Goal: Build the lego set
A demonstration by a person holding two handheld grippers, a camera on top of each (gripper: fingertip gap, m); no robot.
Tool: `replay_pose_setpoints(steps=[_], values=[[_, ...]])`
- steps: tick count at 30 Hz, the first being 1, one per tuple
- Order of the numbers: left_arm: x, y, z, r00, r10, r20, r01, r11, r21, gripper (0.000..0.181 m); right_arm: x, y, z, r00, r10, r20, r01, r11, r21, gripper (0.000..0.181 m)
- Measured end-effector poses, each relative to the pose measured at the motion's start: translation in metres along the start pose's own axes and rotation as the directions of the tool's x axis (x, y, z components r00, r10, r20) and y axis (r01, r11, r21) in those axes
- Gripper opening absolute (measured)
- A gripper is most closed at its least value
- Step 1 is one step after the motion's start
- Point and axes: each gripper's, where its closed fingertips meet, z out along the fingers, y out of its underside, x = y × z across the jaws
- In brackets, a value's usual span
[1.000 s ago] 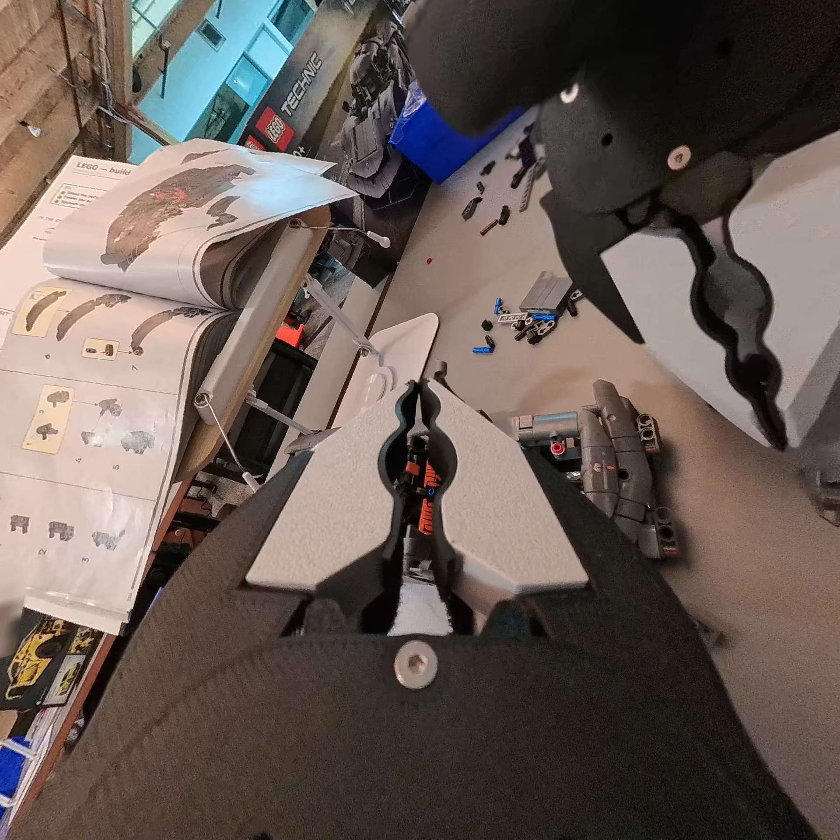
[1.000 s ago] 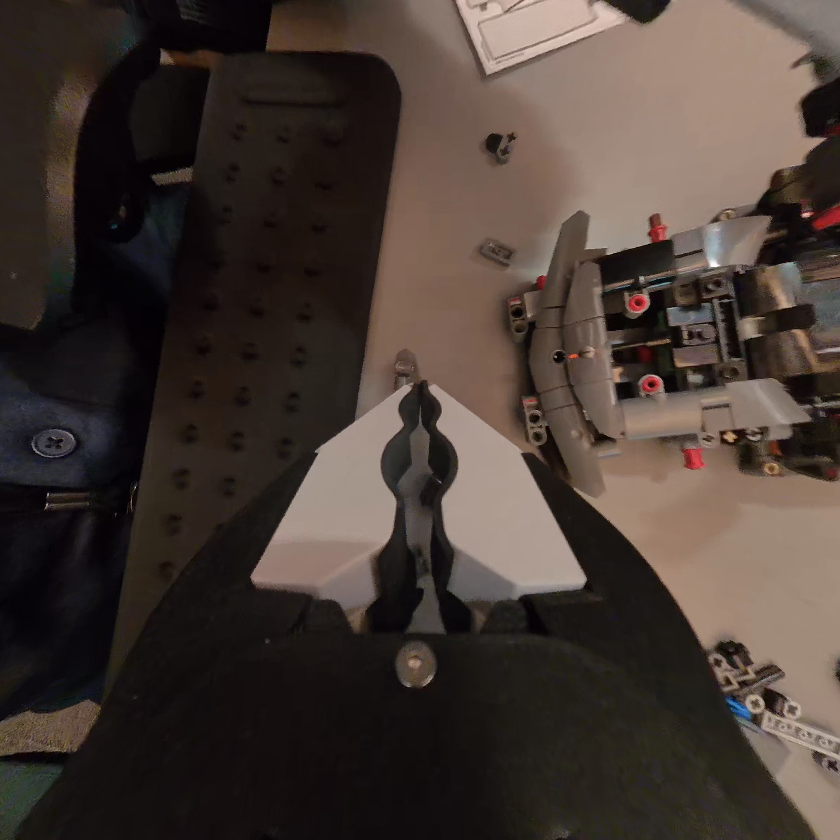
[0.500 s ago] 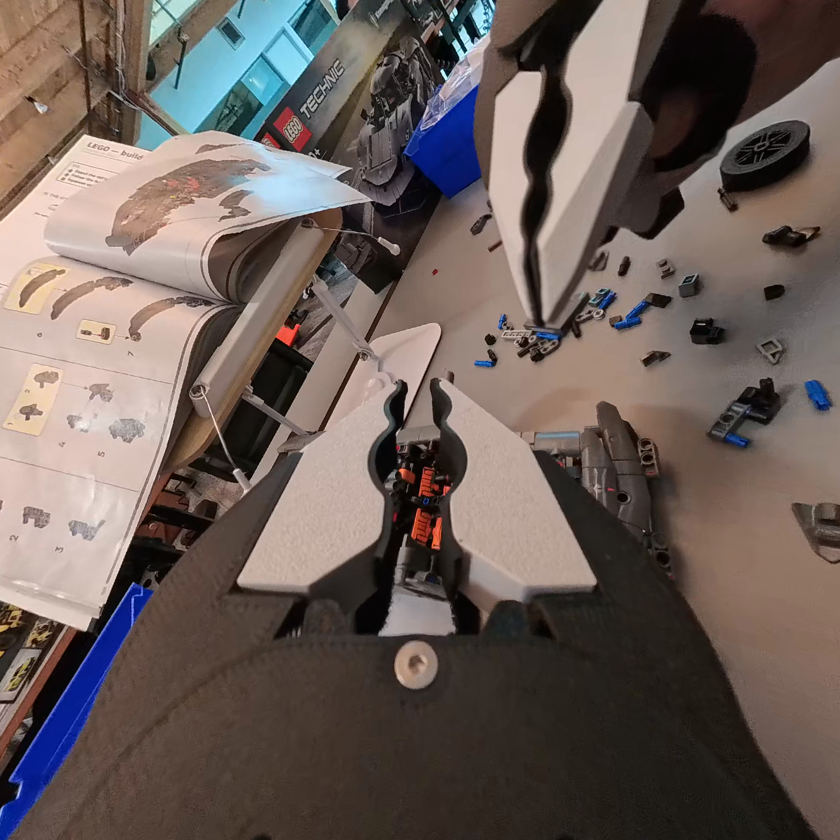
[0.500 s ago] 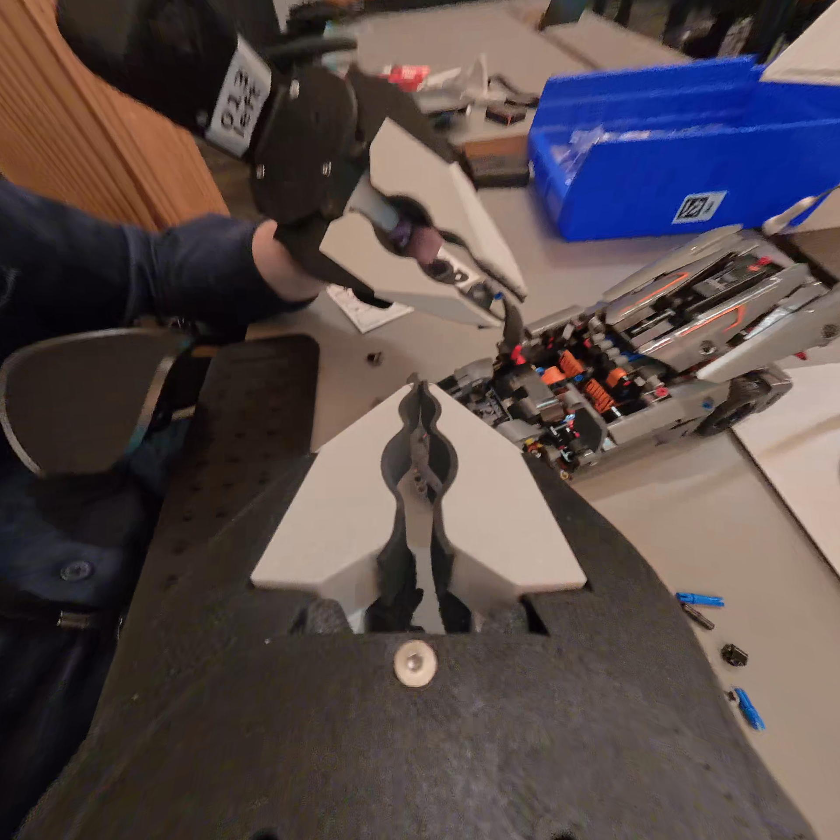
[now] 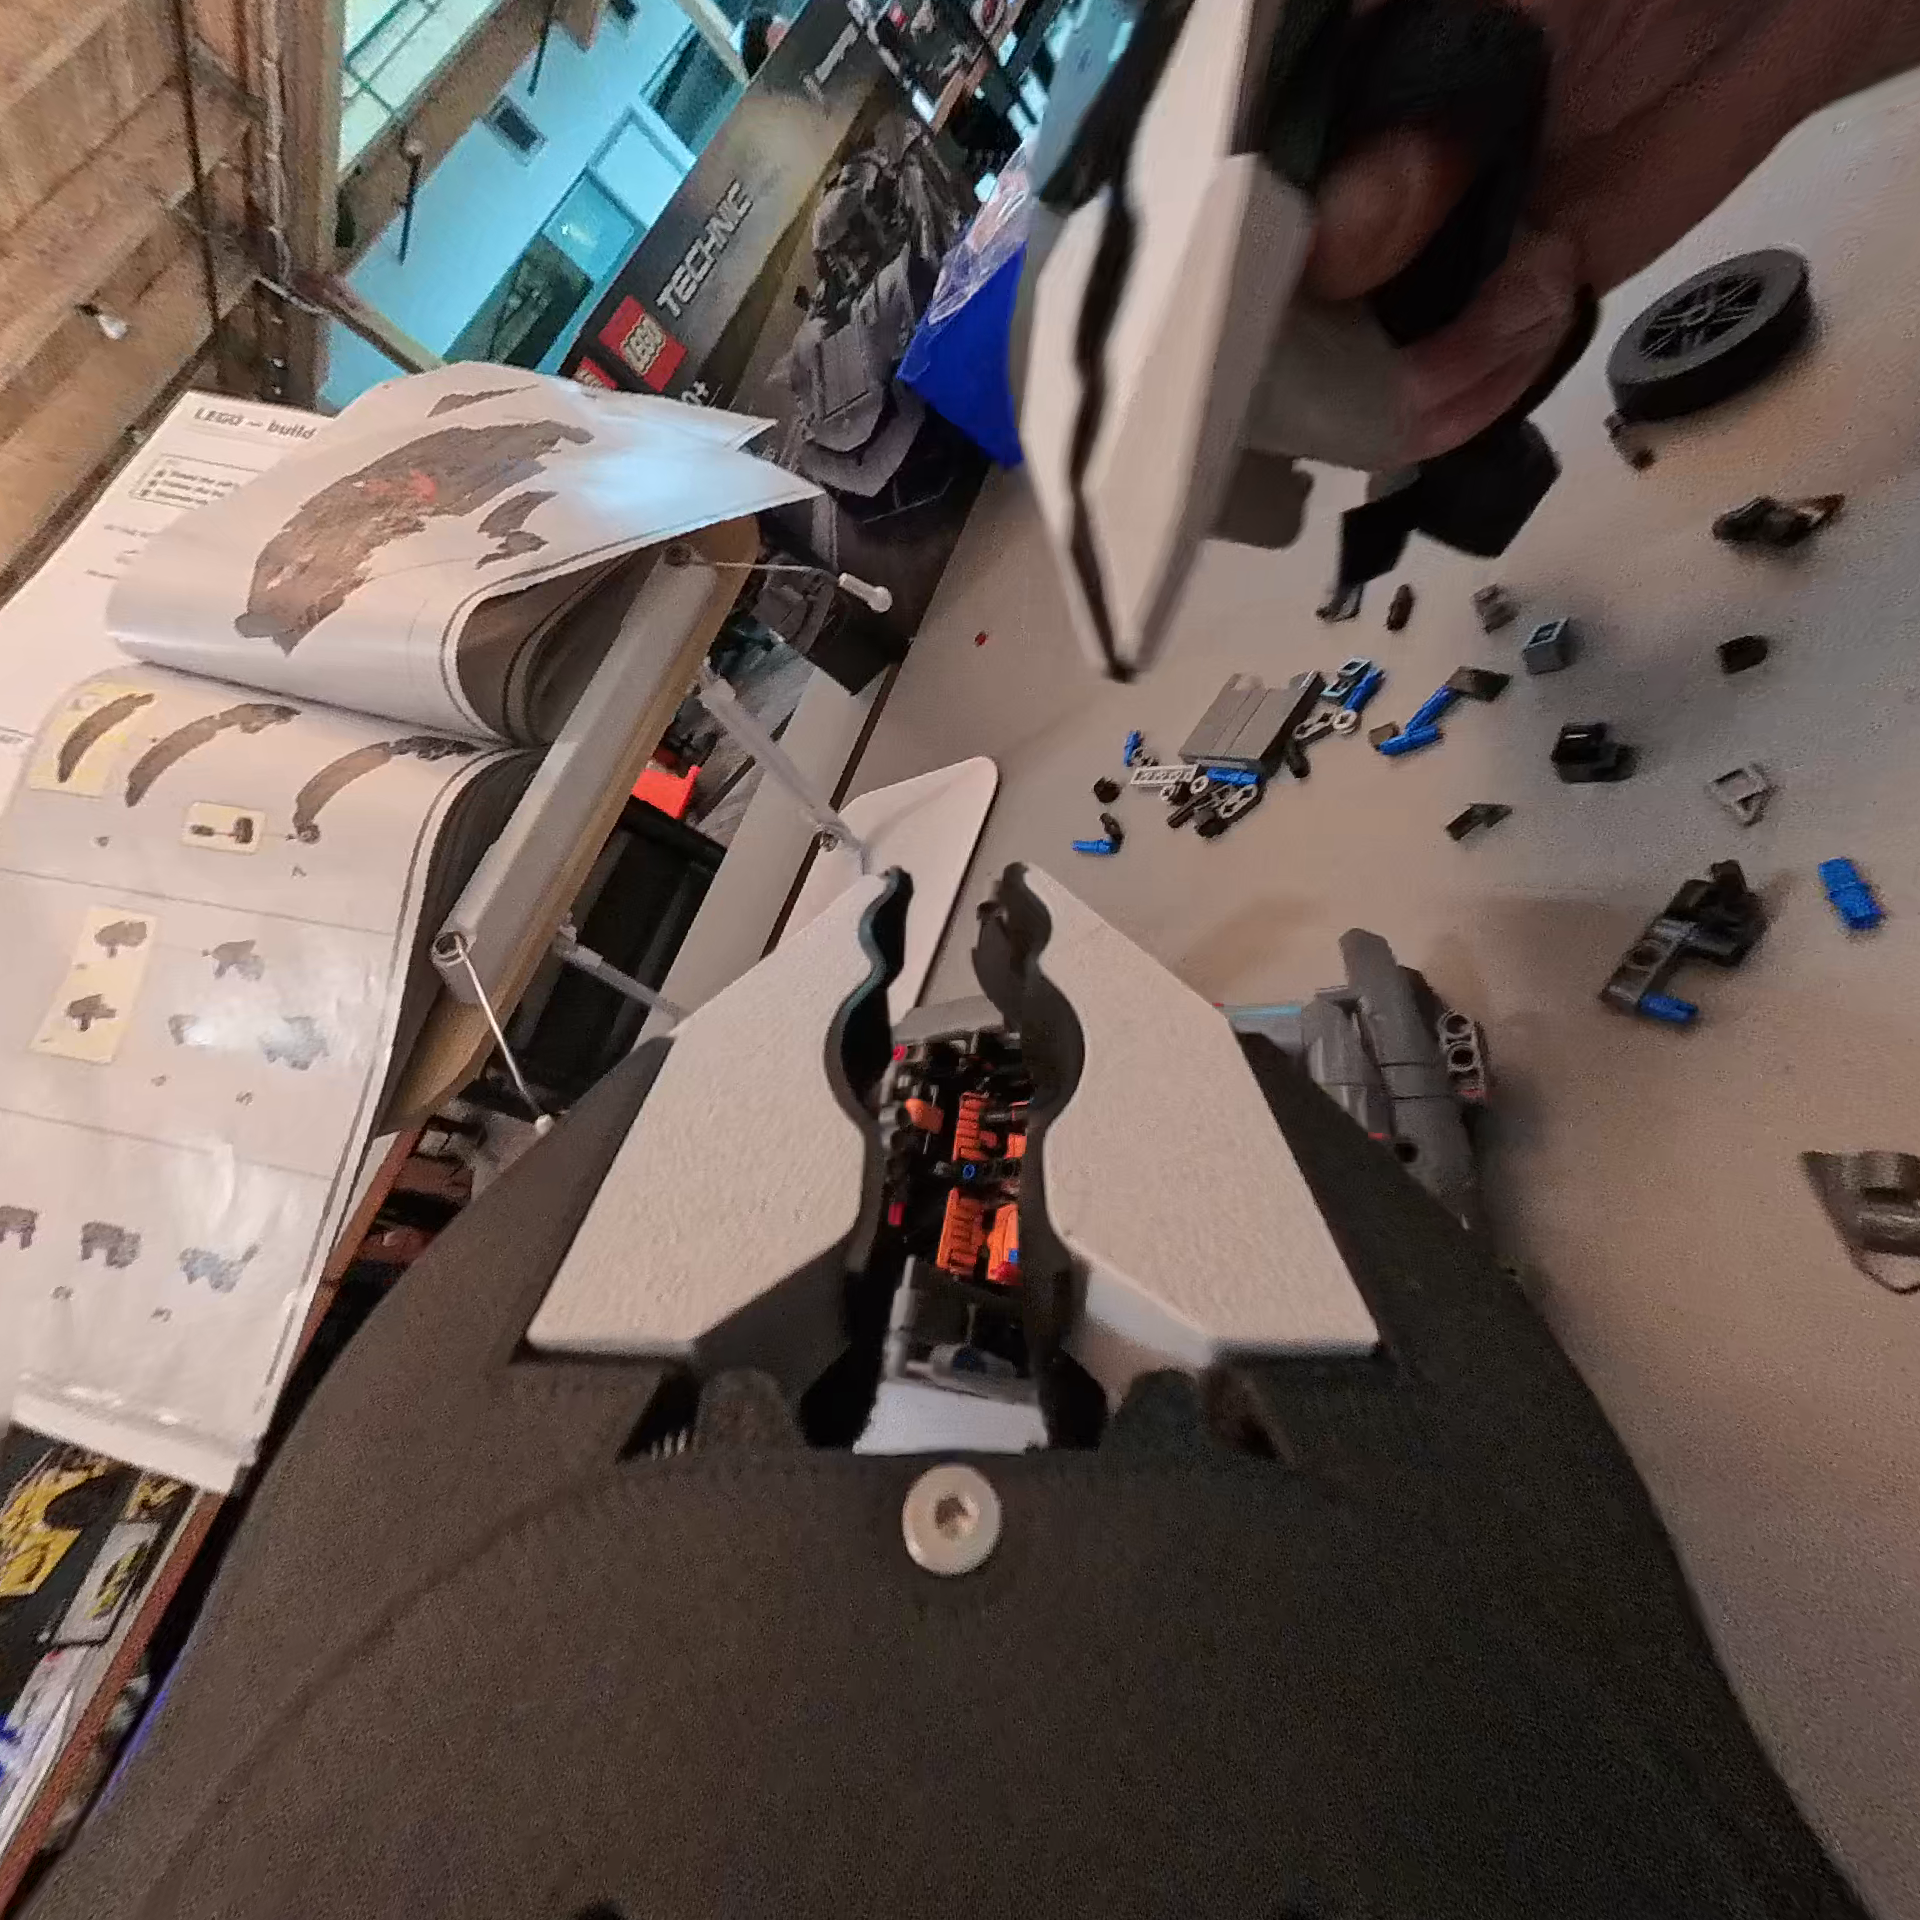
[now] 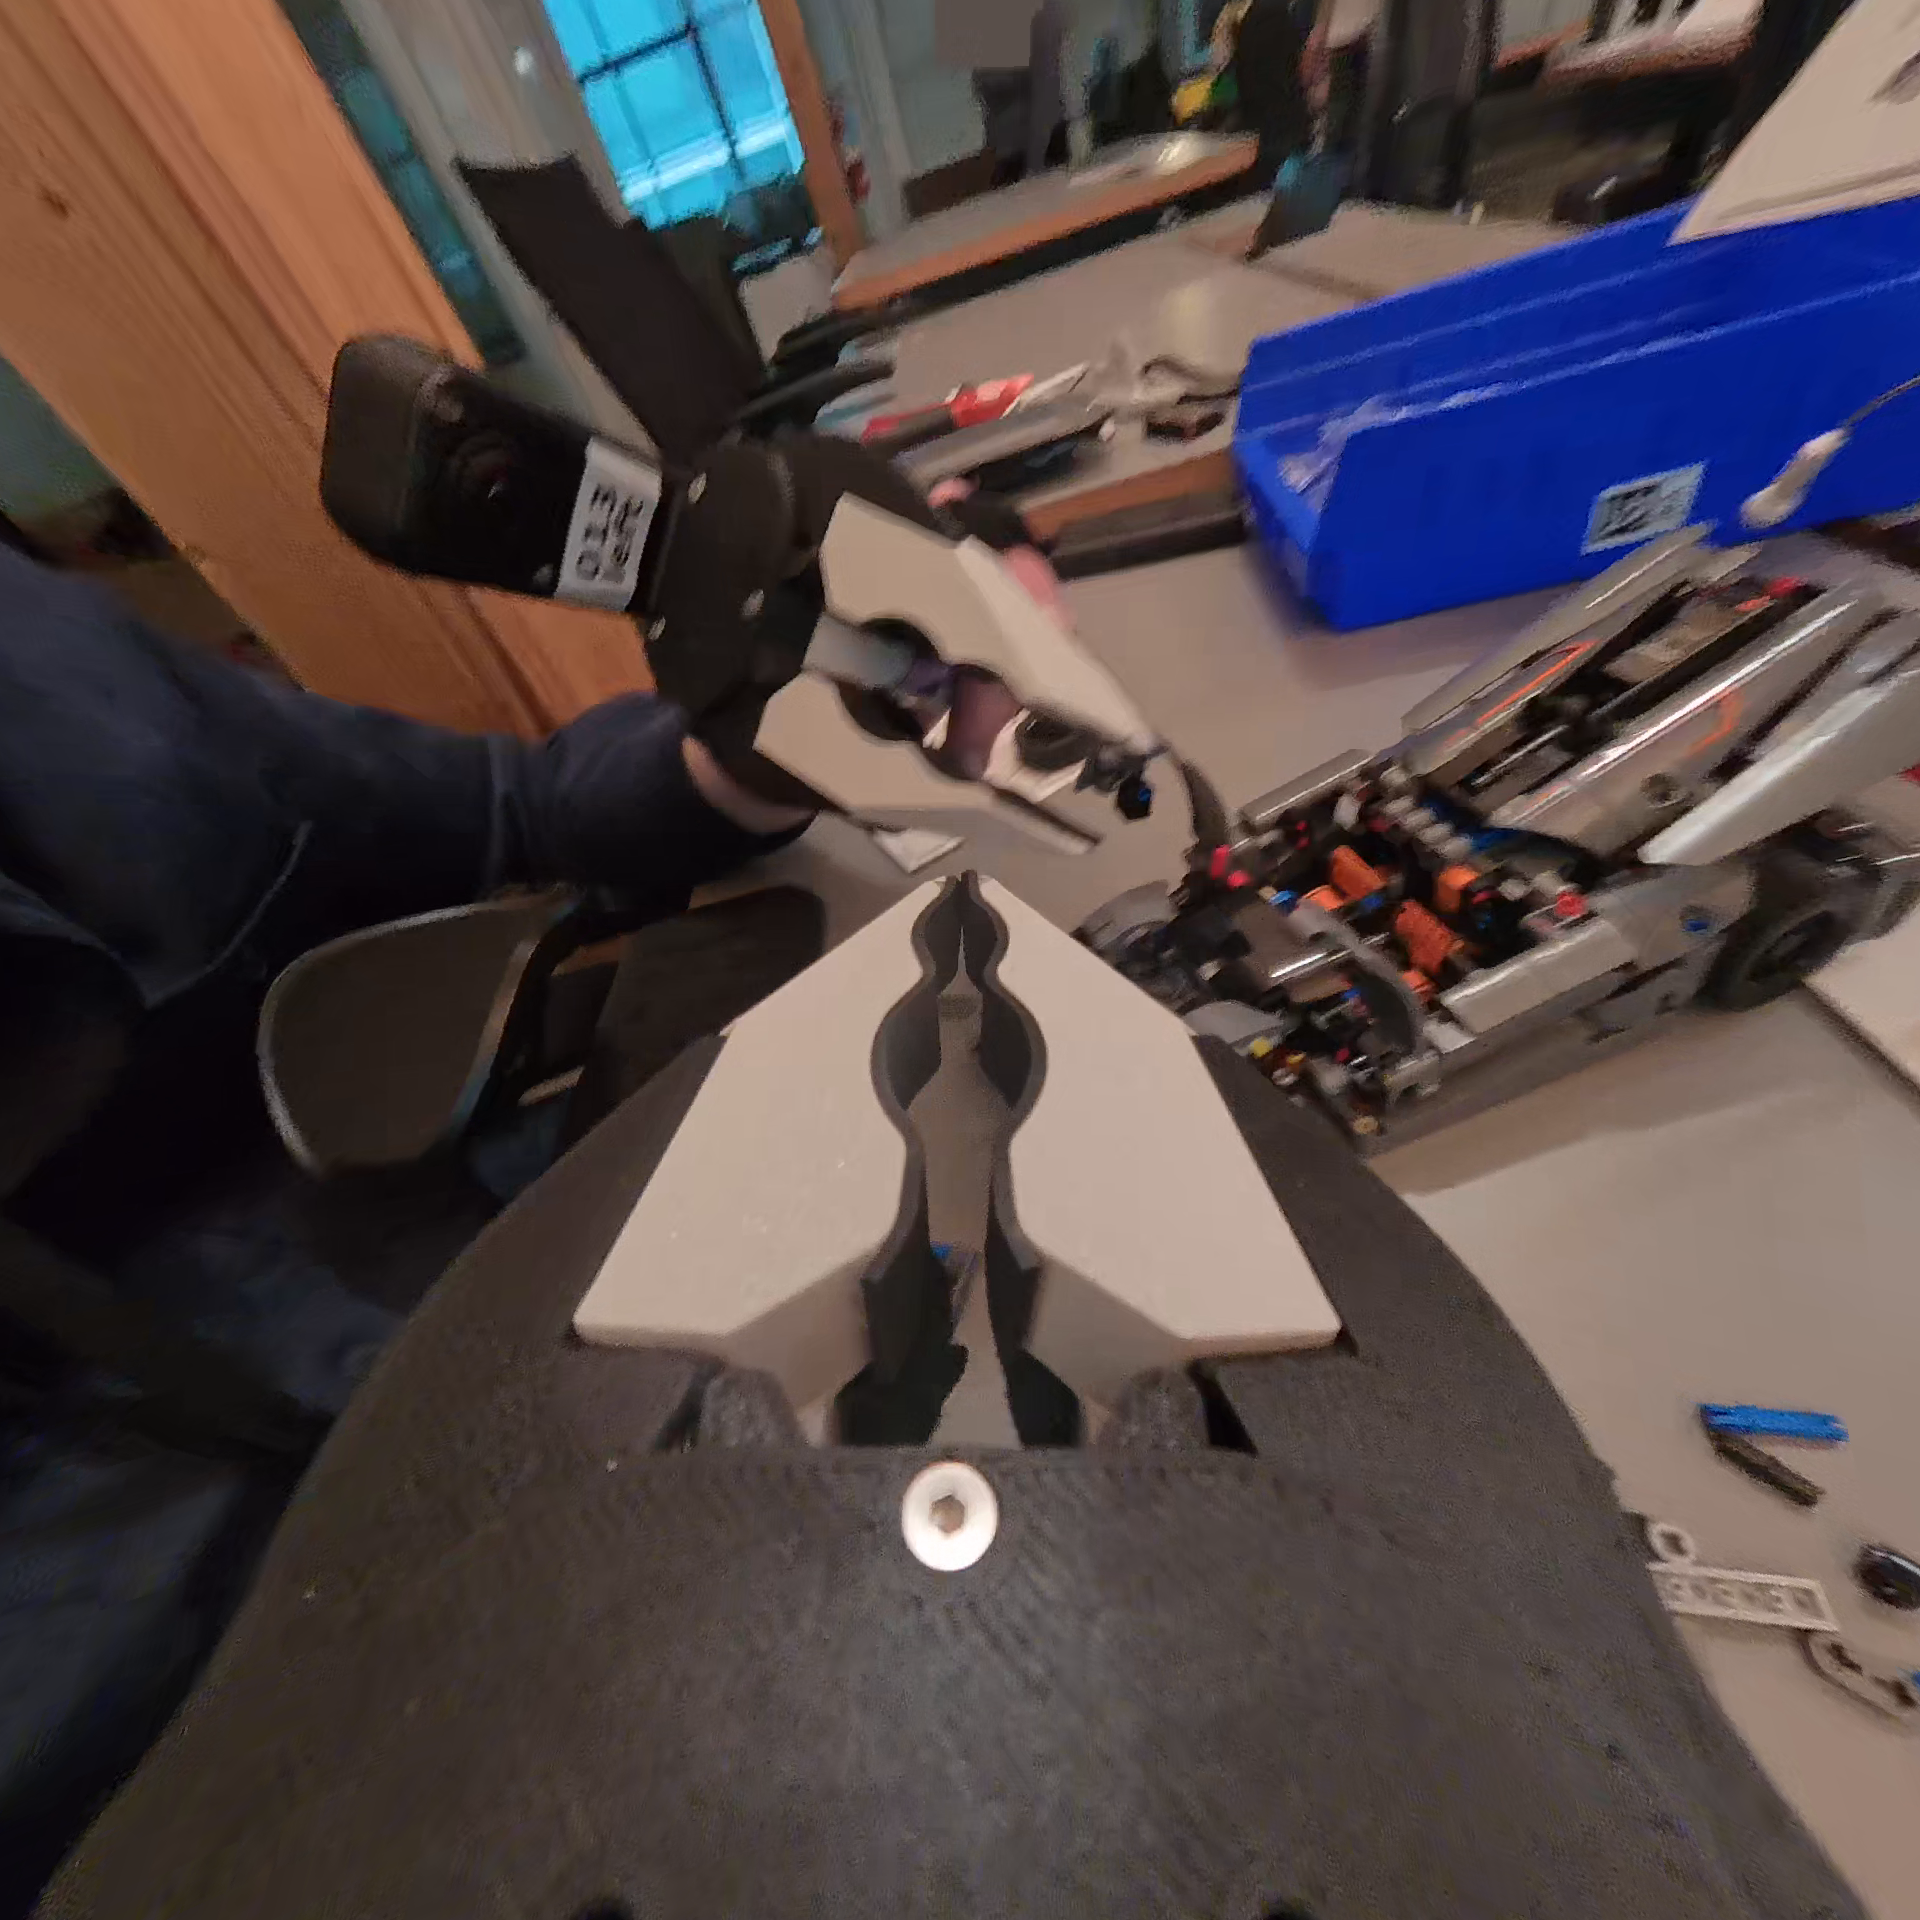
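Currently the left gripper (image 5: pixel 943 896) is held with its jaws parted, nothing between the tips. Directly below and through that gap the half-built grey lego car (image 5: pixel 961 1127) is seen, its orange engine parts showing; in the right wrist view the same car (image 6: pixel 1538 883) sits on the grey table (image 6: pixel 1621 1236), ahead and to the right of the right gripper (image 6: pixel 962 896). The right gripper's jaws are pressed together at the tips; whether a small piece is pinched there cannot be told. In the left wrist view the right gripper (image 5: pixel 1117 649) is seen above and ahead of the left one. Loose blue and black pins (image 5: pixel 1210 774) are scattered beyond the left tips. An open instruction booklet (image 5: pixel 239 914) is propped to the left. A black wheel (image 5: pixel 1709 332) lies far ahead-right.
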Motion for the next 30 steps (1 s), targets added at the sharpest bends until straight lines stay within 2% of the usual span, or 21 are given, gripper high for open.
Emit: replay_pose_setpoints(steps=[2,4,8,11,14,18,23,26,30], values=[[-0.005,0.003,-0.001,1.000,-0.028,0.009,0.028,1.000,-0.002,0.016,-0.008,0.022,0.011,0.999,-0.018,0.027,0.022,0.990,-0.138,0.001],[-0.008,0.004,-0.002,0.999,-0.041,0.014,0.041,0.999,-0.001,0.015,-0.020,0.050,0.027,0.996,-0.059,0.069,0.077,0.955,-0.287,0.009],[-0.006,0.006,-0.001,1.000,-0.015,0.016,0.015,1.000,-0.016,0.015,-0.030,0.102,0.048,0.984,-0.126,0.123,0.173,0.829,-0.531,0.011],[-0.004,0.005,0.000,1.000,-0.013,0.011,0.014,1.000,-0.014,0.014,-0.036,0.120,0.056,0.980,-0.123,0.159,0.195,0.773,-0.603,0.021],[-0.003,0.005,-0.001,1.000,-0.006,0.010,0.006,1.000,-0.015,0.014,-0.029,0.134,0.057,0.977,-0.164,0.140,0.215,0.720,-0.660,0.021],[-0.003,0.004,-0.001,1.000,-0.003,0.009,0.003,1.000,-0.012,0.014,-0.029,0.145,0.060,0.973,-0.182,0.142,0.230,0.693,-0.683,0.013],[-0.002,0.006,-0.001,1.000,0.001,0.006,-0.001,1.000,-0.018,0.014,-0.027,0.140,0.061,0.976,-0.176,0.129,0.217,0.719,-0.660,0.012],[-0.004,0.005,-0.002,1.000,-0.016,0.001,0.016,1.000,-0.009,0.015,-0.028,0.120,0.057,0.985,-0.122,0.121,0.170,0.796,-0.581,0.012],[0.006,-0.005,-0.008,0.997,-0.016,-0.076,0.020,0.999,0.046,0.025,-0.025,0.070,0.038,0.992,0.015,0.124,0.032,0.930,-0.366,0.012]])
